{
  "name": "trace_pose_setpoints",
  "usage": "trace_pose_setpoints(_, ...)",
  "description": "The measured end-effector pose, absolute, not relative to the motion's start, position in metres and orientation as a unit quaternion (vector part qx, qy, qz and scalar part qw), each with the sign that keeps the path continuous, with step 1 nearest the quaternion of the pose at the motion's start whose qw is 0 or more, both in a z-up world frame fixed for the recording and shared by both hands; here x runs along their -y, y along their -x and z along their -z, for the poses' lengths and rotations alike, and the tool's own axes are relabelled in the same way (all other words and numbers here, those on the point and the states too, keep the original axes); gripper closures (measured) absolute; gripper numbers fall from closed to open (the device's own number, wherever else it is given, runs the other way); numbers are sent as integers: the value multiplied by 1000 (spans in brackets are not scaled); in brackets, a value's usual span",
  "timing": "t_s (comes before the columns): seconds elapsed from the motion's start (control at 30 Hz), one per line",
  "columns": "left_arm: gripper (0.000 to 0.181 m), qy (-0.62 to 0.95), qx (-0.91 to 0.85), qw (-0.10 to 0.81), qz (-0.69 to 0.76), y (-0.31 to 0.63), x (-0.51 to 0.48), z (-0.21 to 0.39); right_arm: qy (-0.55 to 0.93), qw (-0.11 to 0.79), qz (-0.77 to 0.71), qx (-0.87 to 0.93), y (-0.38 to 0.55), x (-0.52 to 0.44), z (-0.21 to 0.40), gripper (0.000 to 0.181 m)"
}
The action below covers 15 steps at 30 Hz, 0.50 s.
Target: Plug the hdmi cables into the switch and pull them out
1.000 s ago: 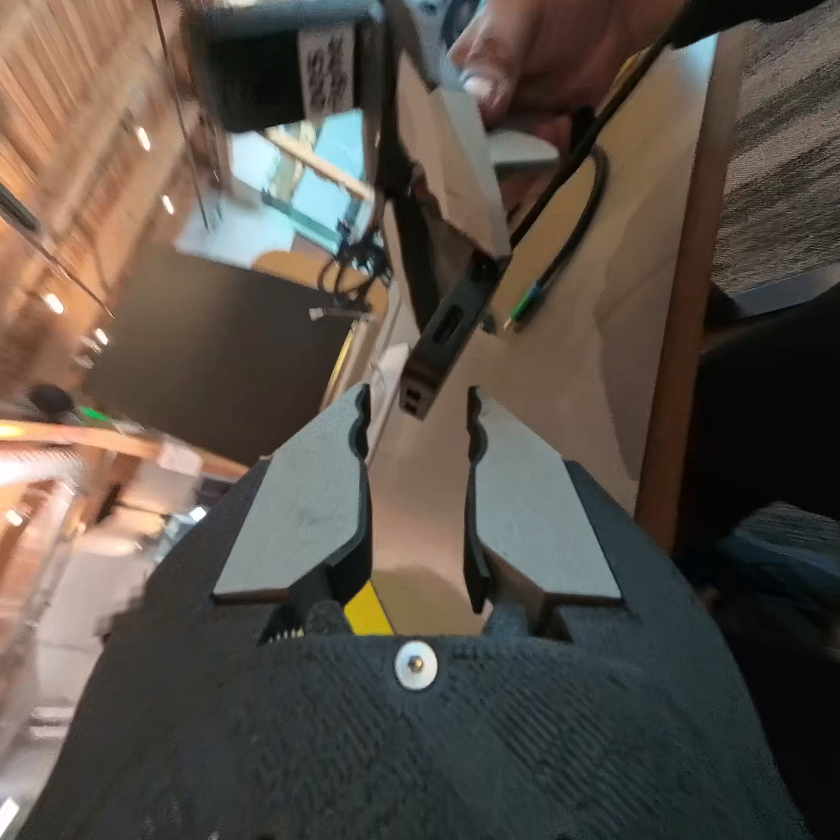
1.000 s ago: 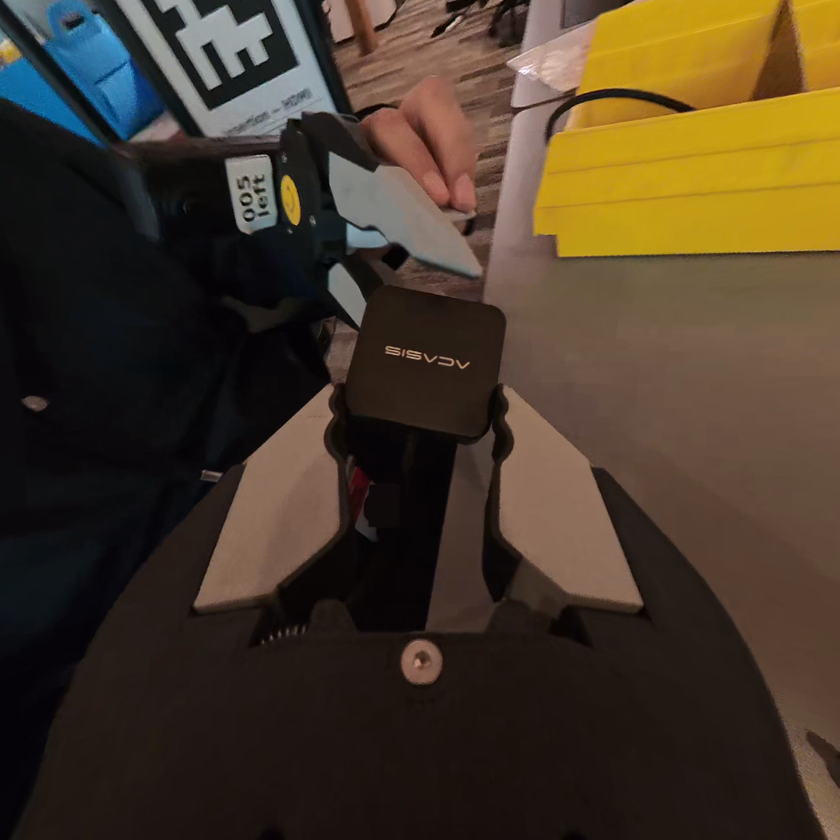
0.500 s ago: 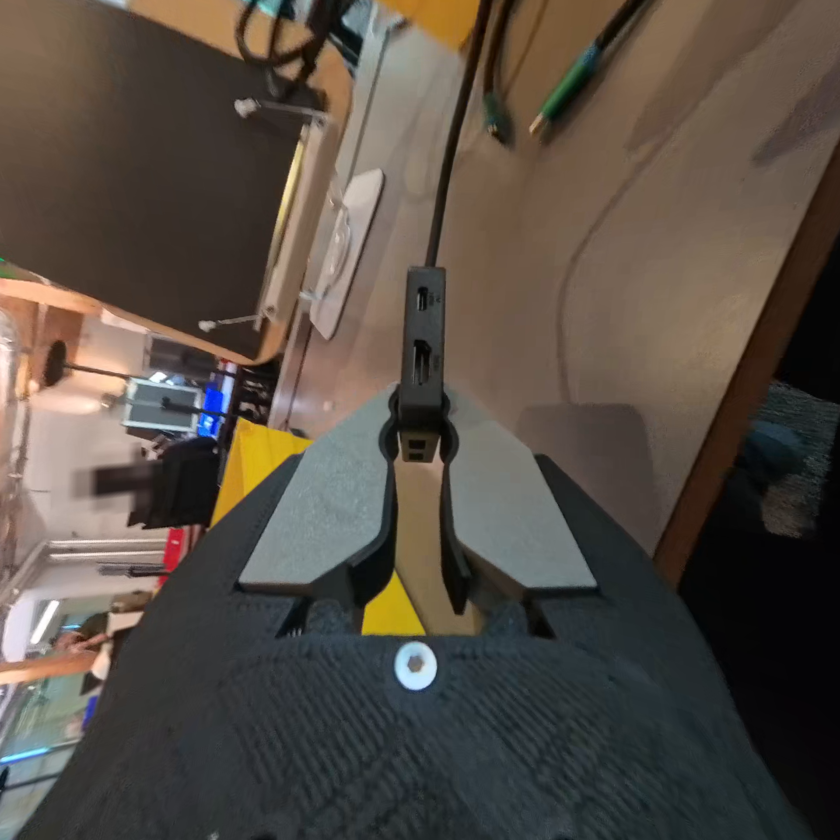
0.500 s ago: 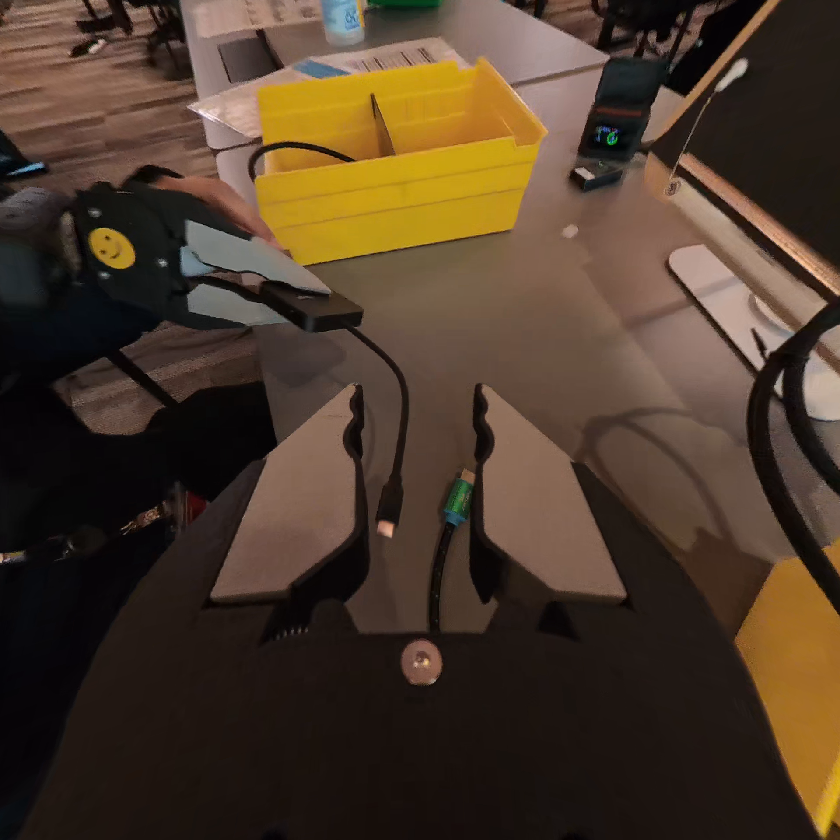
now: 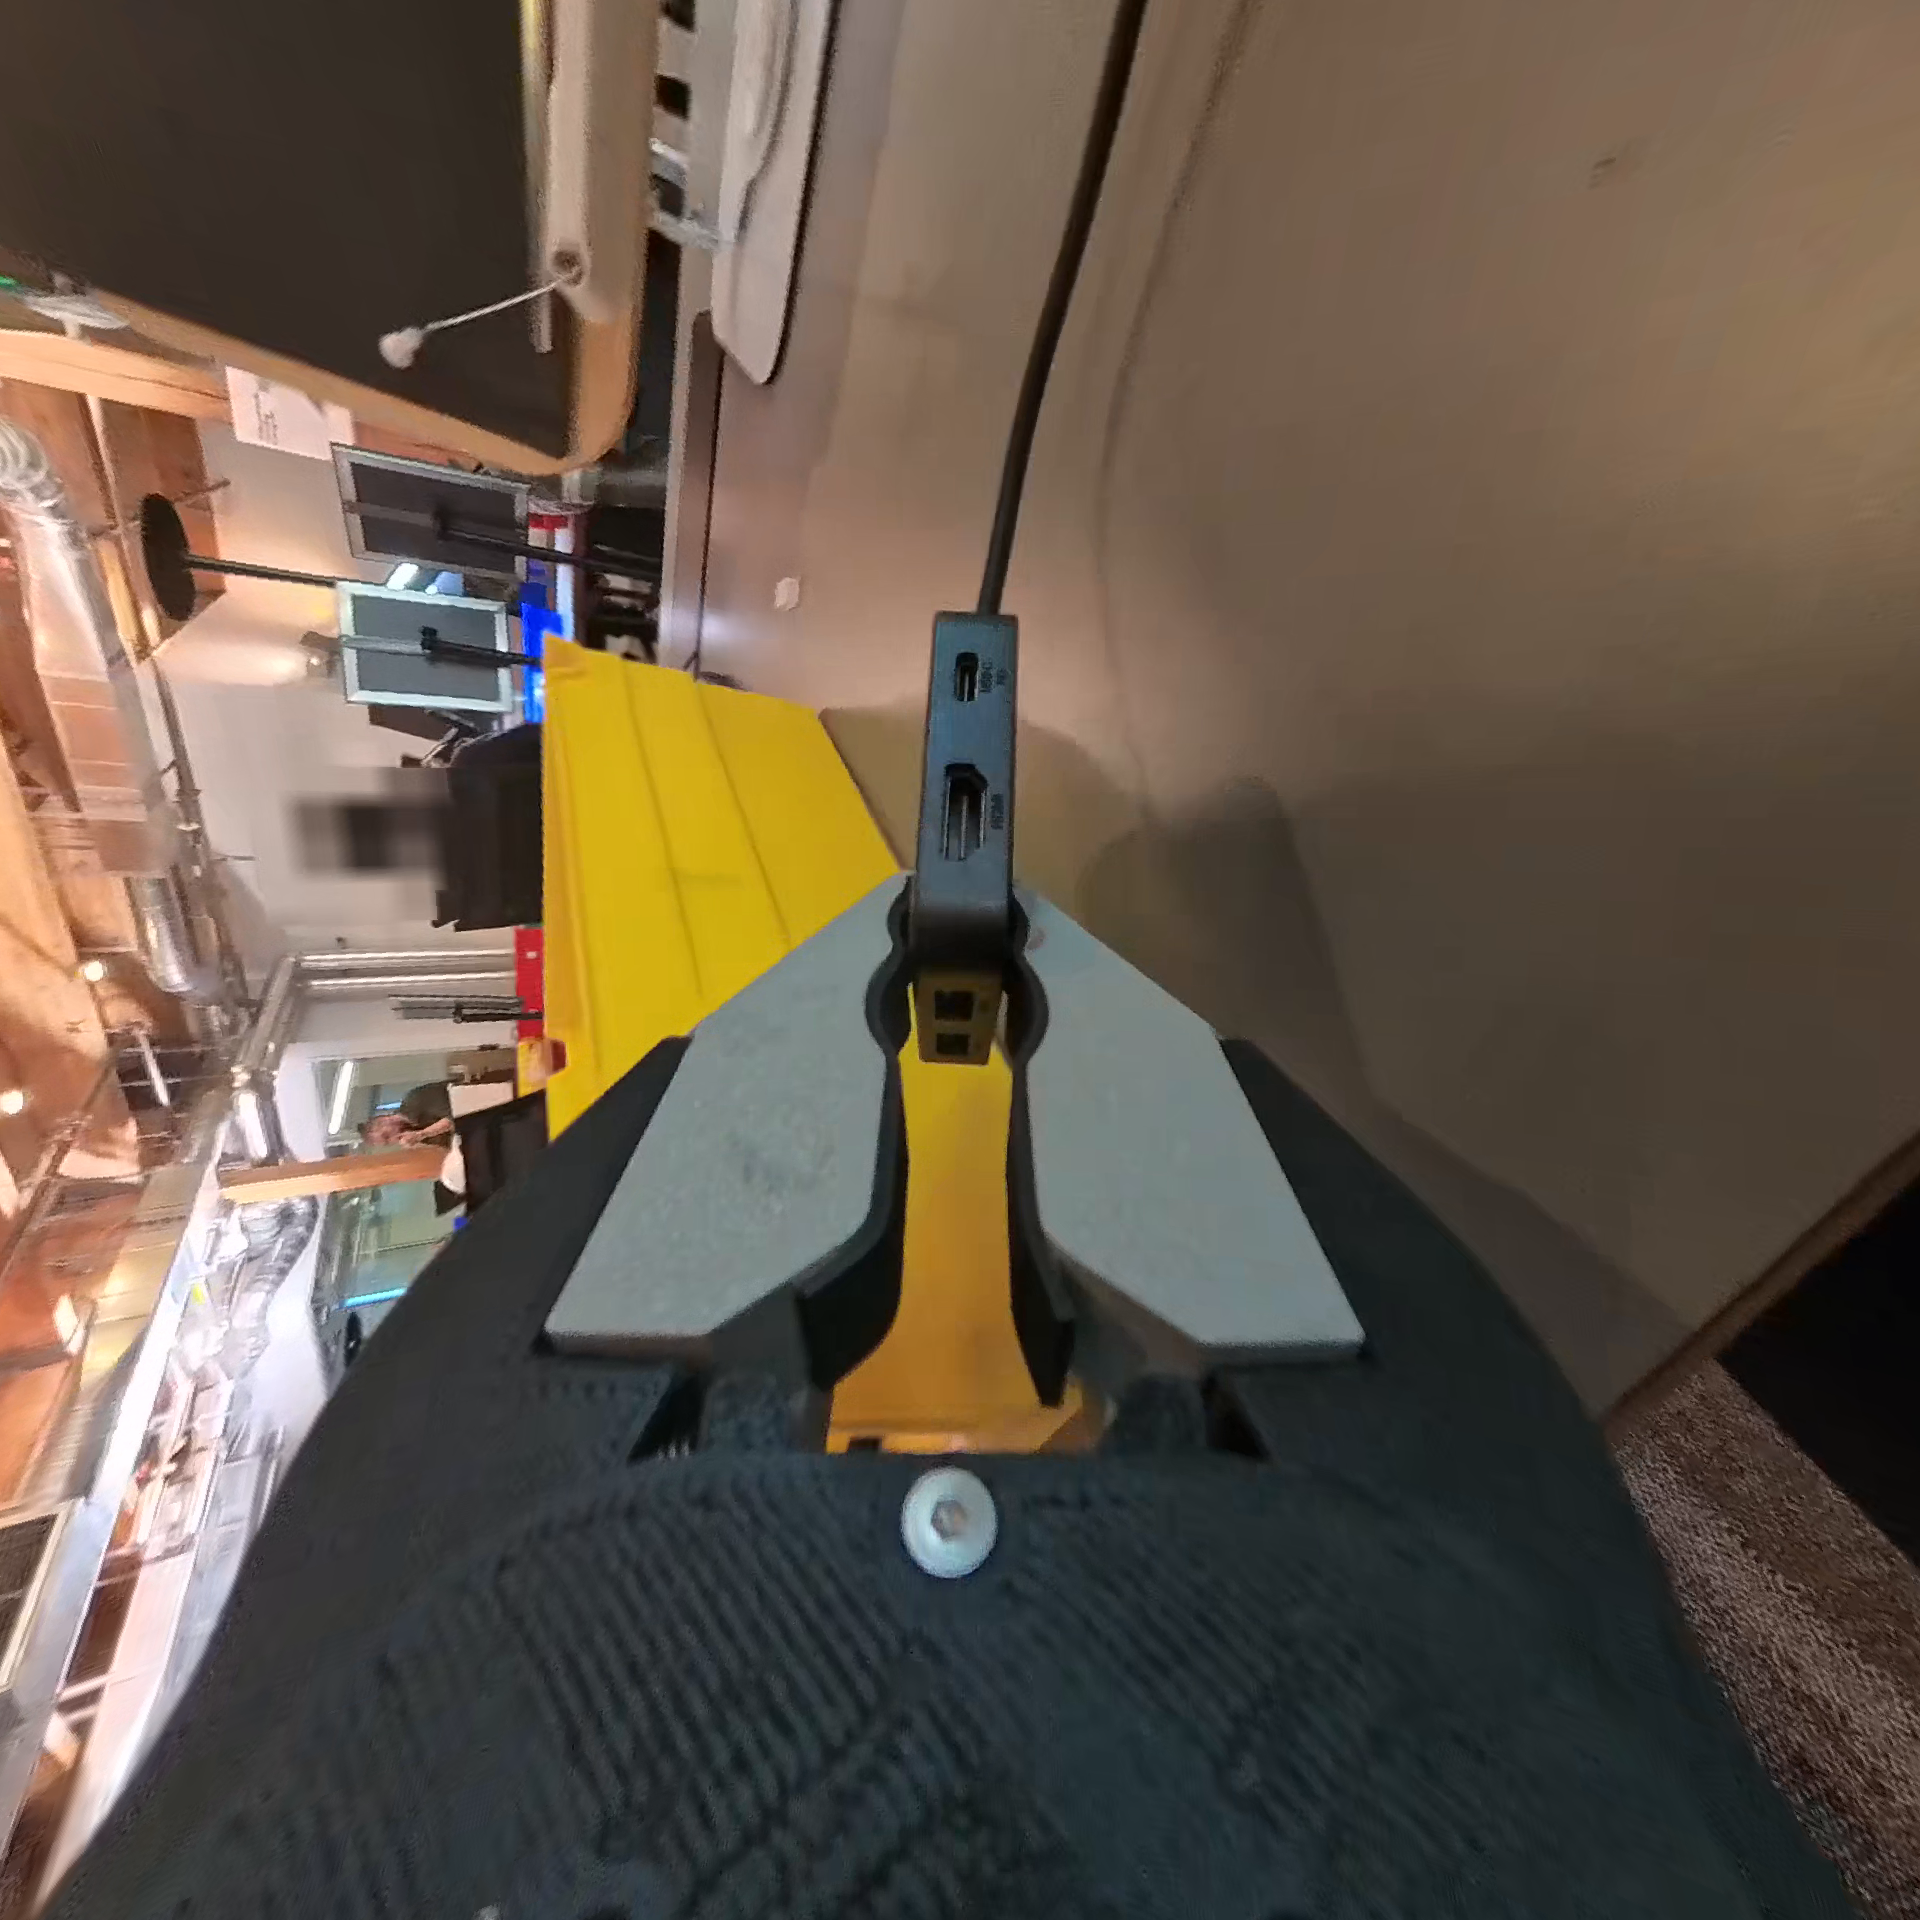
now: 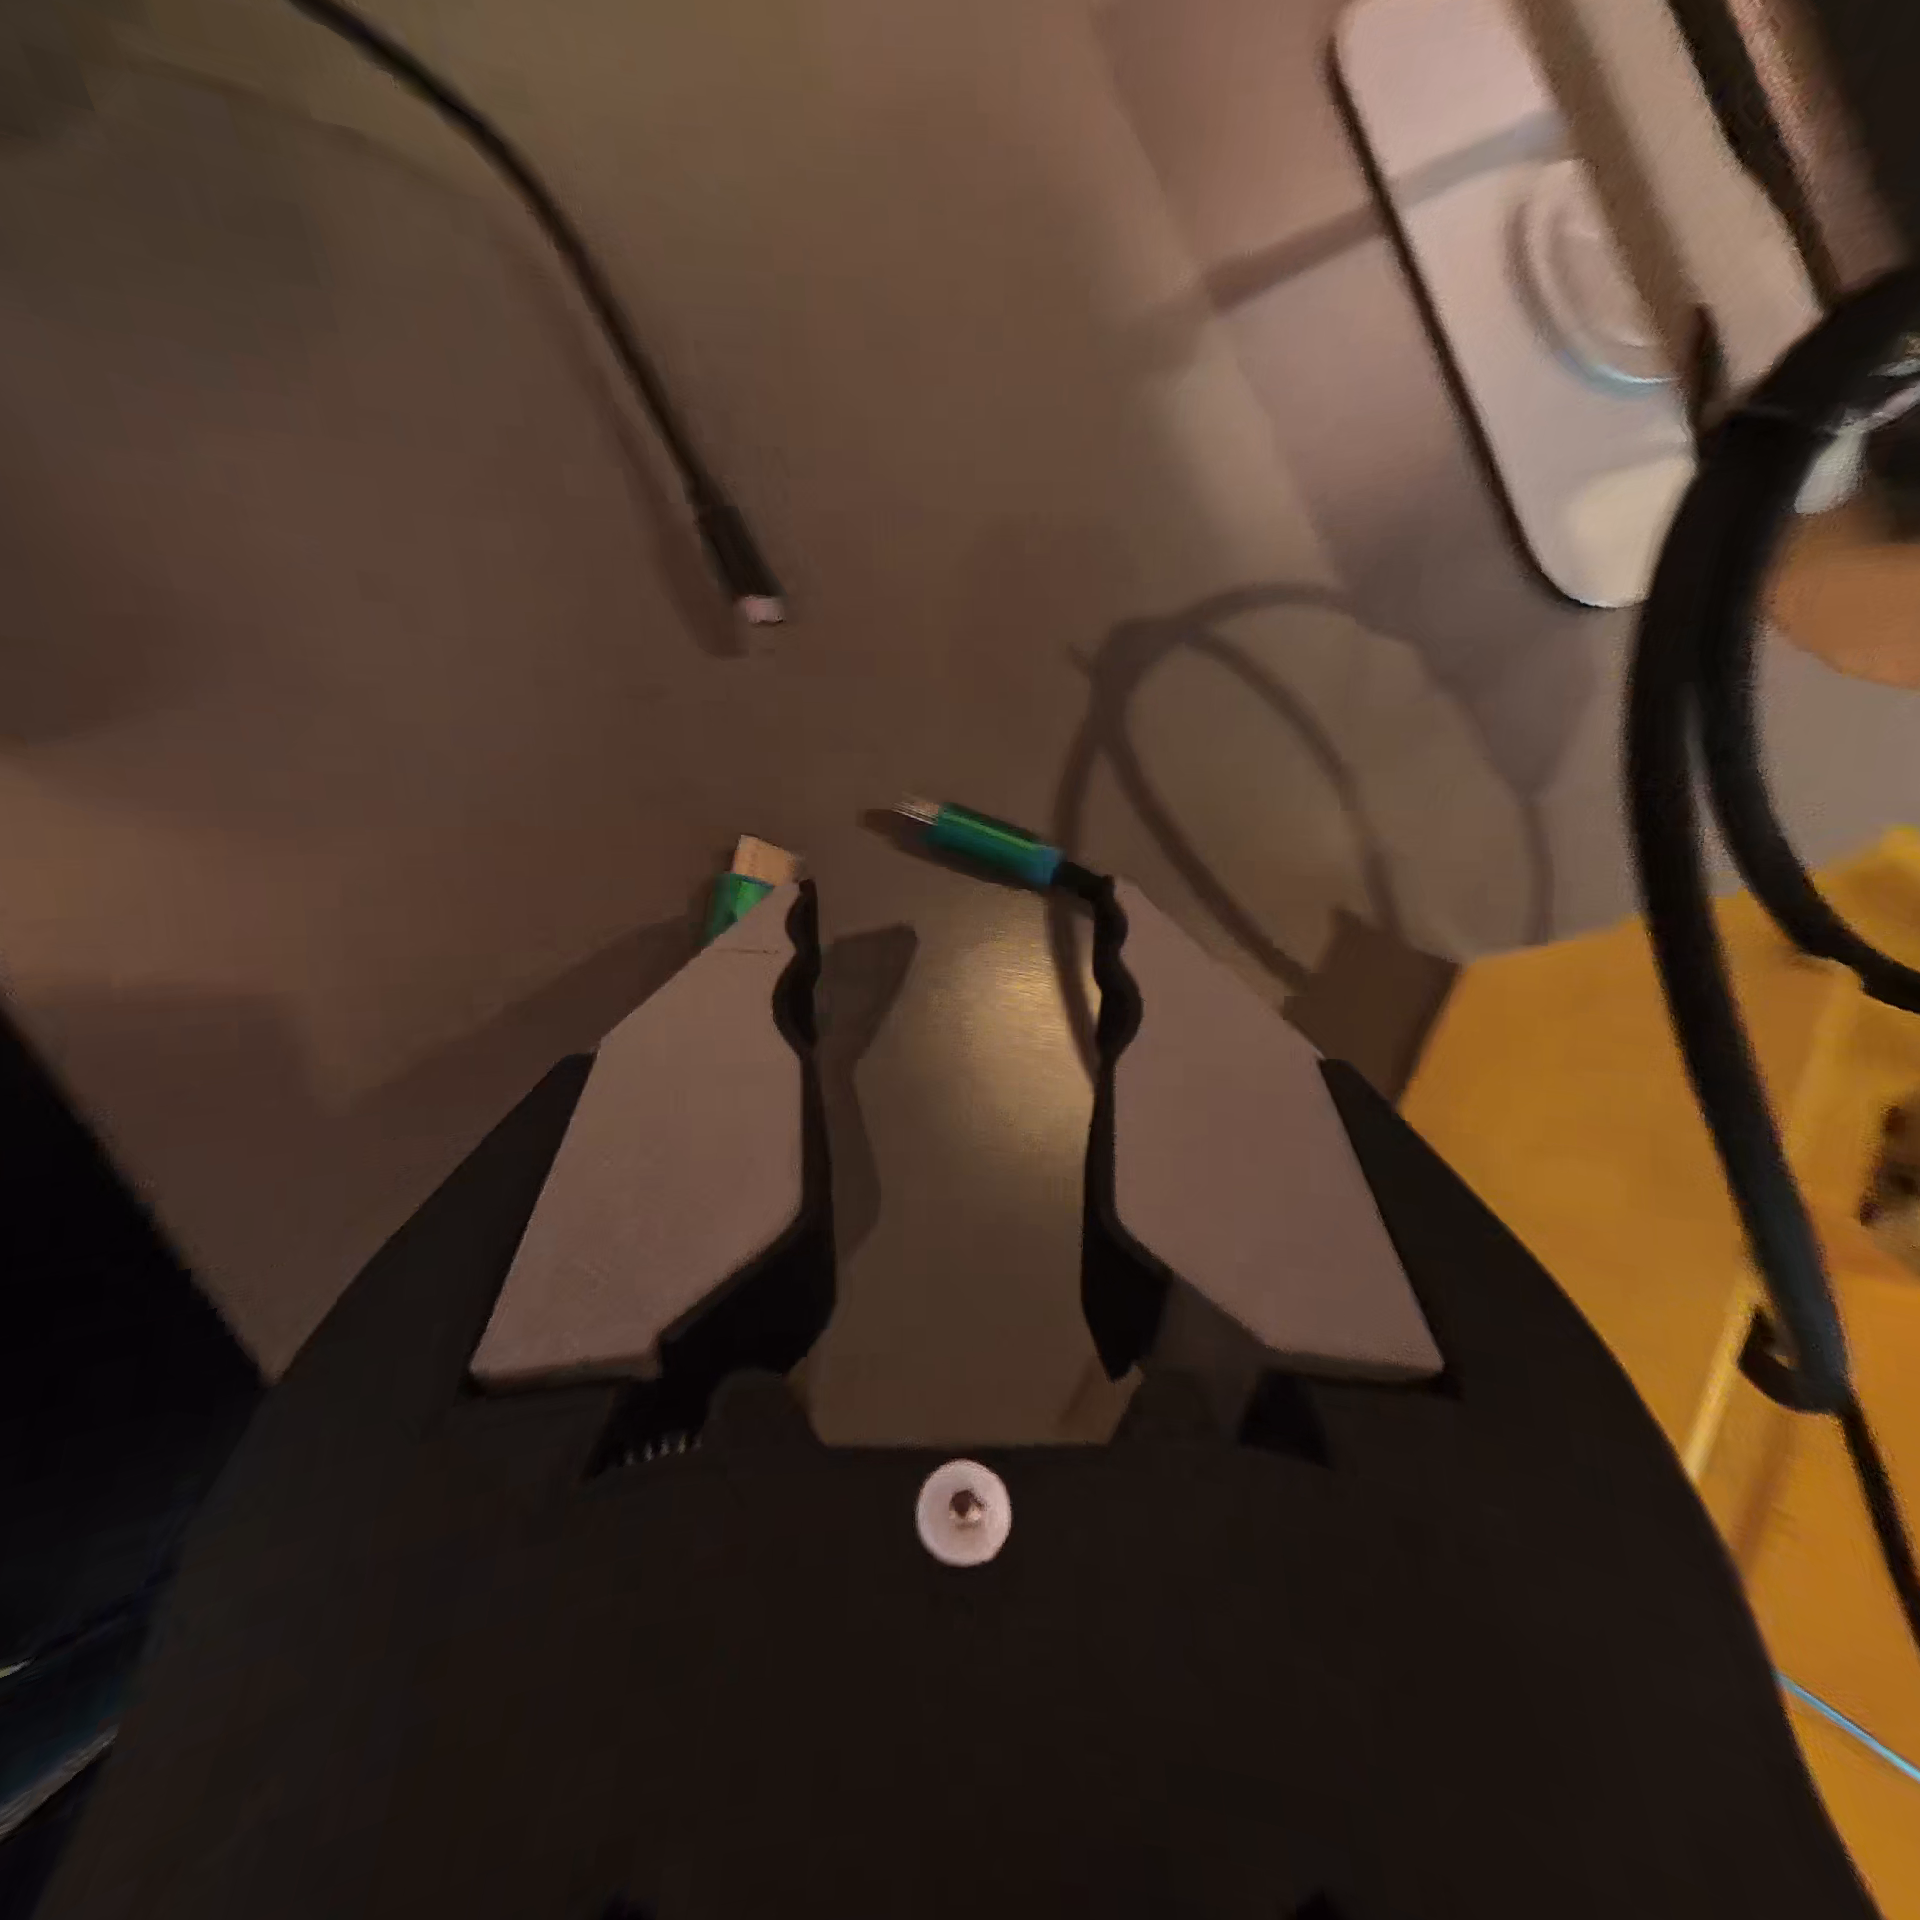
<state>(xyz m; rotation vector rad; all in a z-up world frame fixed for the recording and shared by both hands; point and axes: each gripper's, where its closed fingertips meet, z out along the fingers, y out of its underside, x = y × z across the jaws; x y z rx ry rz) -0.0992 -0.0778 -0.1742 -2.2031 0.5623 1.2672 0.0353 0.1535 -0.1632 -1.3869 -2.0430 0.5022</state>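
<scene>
The slim black switch box [image 5: 966,790], with ports along its edge and a thin black cord [image 5: 1049,312] leading off it, is clamped by one end between the grey fingers of the left gripper [image 5: 958,971], above the grey table [image 5: 1455,520]. The right gripper [image 6: 956,904] hangs spread and empty over the table, with two green-sleeved HDMI plugs [image 6: 987,847] lying unplugged at its fingertips. A yellow plastic bin [image 5: 707,831] stands beyond the switch.

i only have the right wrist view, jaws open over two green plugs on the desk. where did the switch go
Observer: The left gripper is shut on the switch, holding it off the table.
Operator: is anything plugged into it yet
Observer: No, its side ports face the left wrist camera and both are empty.
Operator: what's behind it
Observer: A yellow bin stands on the table beyond the left gripper.
</scene>
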Motion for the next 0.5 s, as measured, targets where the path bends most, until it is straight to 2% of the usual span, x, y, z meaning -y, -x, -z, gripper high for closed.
trace_pose_setpoints(0.1,170,819,-228,276,-448,86,68,184,525,306,-183,773,-34,-164,173,128)
trace_pose_setpoints(0.17,170,818,-238,260,-454,84,65,192,530,316,-174,767,-30,-173,178,117)
trace_pose_setpoints(0.3,170,793,-252,255,-492,89,58,198,530,329,-204,754,-21,-180,178,117)
trace_pose_setpoints(0.5,170,748,-206,351,-524,92,46,190,518,329,-291,734,-10,-182,178,118)
